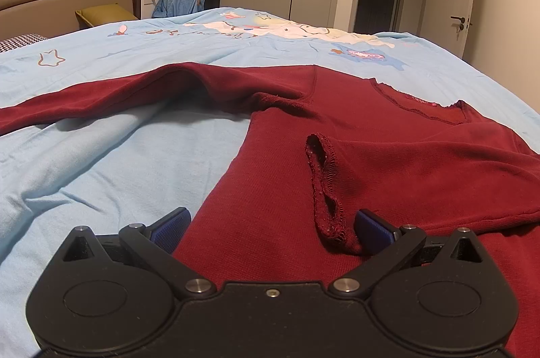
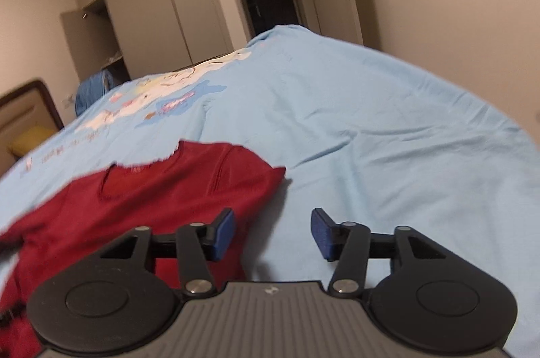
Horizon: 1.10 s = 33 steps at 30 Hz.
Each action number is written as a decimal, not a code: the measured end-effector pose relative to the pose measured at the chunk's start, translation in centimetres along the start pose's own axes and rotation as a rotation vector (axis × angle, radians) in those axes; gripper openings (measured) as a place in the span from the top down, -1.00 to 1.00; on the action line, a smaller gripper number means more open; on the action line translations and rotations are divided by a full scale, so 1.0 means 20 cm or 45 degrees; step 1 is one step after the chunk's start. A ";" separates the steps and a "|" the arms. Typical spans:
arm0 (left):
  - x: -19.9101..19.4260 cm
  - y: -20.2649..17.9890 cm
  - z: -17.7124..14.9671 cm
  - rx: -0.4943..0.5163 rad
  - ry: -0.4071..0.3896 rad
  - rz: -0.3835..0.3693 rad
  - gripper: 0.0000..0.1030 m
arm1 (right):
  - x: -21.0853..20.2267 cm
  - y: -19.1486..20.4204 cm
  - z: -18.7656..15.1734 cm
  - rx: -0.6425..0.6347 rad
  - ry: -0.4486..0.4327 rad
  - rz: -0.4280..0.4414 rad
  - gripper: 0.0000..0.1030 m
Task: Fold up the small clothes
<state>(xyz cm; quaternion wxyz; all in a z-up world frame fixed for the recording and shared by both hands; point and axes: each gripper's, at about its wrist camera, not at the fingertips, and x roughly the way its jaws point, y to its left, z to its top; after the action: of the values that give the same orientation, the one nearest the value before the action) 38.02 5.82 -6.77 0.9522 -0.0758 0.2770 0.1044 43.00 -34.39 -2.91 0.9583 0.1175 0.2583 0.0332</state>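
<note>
Here, left gripper [image 1: 271, 228] jaws spread wide, low over the dark red top [image 1: 388, 155], folded cuff [image 1: 325, 189] between the pads. Right gripper [image 2: 272, 233] also spread, empty, apparently just above the blue bedcover [image 2: 388, 128]; top at lower left, view blurred.

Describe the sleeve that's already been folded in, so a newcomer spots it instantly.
On the pale blue bedsheet lies a dark red long-sleeved knit top. The folded sleeve lies across its chest, cuff opening gaping between the open left gripper fingers, unlike the other sleeve, stretched out on the sheet.
</note>
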 end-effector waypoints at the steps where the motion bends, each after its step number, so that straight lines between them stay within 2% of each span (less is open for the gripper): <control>1: 0.00 0.00 0.00 0.000 0.000 0.000 -0.99 | -0.05 0.01 -0.04 -0.044 -0.015 -0.015 -0.22; 5: 0.00 0.00 0.00 0.001 0.000 0.000 -0.99 | -0.15 0.09 -0.19 -0.229 0.000 -0.046 -0.25; 8: 0.00 0.00 0.00 0.000 0.000 0.000 -0.99 | -0.12 0.18 -0.26 -0.366 0.028 -0.075 -0.25; 11: 0.00 0.00 0.00 0.000 0.000 0.000 -0.99 | -0.08 0.26 -0.27 -0.453 0.001 -0.106 -0.18; 12: 0.00 0.00 0.00 0.000 0.000 0.000 -0.99 | -0.07 0.28 -0.27 -0.472 -0.011 -0.115 -0.10; 14: 0.00 0.00 0.00 0.000 0.000 0.000 -0.99 | -0.04 0.32 -0.26 -0.499 -0.032 -0.132 0.18; 15: 0.00 0.00 0.00 0.000 0.000 0.000 -0.99 | -0.03 0.33 -0.26 -0.504 -0.037 -0.130 0.54; 16: 0.00 0.00 0.00 0.000 0.000 0.000 -0.99 | -0.03 0.33 -0.25 -0.501 -0.036 -0.124 0.75; 18: 0.00 0.00 0.00 0.000 -0.001 0.000 -0.99 | -0.05 0.33 -0.25 -0.474 -0.051 -0.122 0.86; 21: 0.00 0.00 0.00 0.000 -0.001 0.000 -0.99 | -0.10 0.28 -0.26 -0.402 -0.069 -0.133 0.89; 29: 0.00 0.00 0.00 0.000 -0.001 0.000 -0.99 | -0.09 0.23 -0.26 -0.311 0.002 -0.092 0.86; 32: 0.00 0.00 0.00 0.001 -0.001 0.000 -0.99 | -0.11 0.23 -0.26 -0.300 0.017 -0.083 0.66; 33: 0.00 0.00 0.00 0.001 -0.002 0.000 -0.99 | -0.13 0.23 -0.26 -0.304 0.021 -0.078 0.41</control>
<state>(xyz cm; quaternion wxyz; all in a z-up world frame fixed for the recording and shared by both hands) 38.00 5.82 -6.80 0.9523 -0.0755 0.2765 0.1045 38.12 -29.04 -4.97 0.9639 -0.0057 0.2638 0.0352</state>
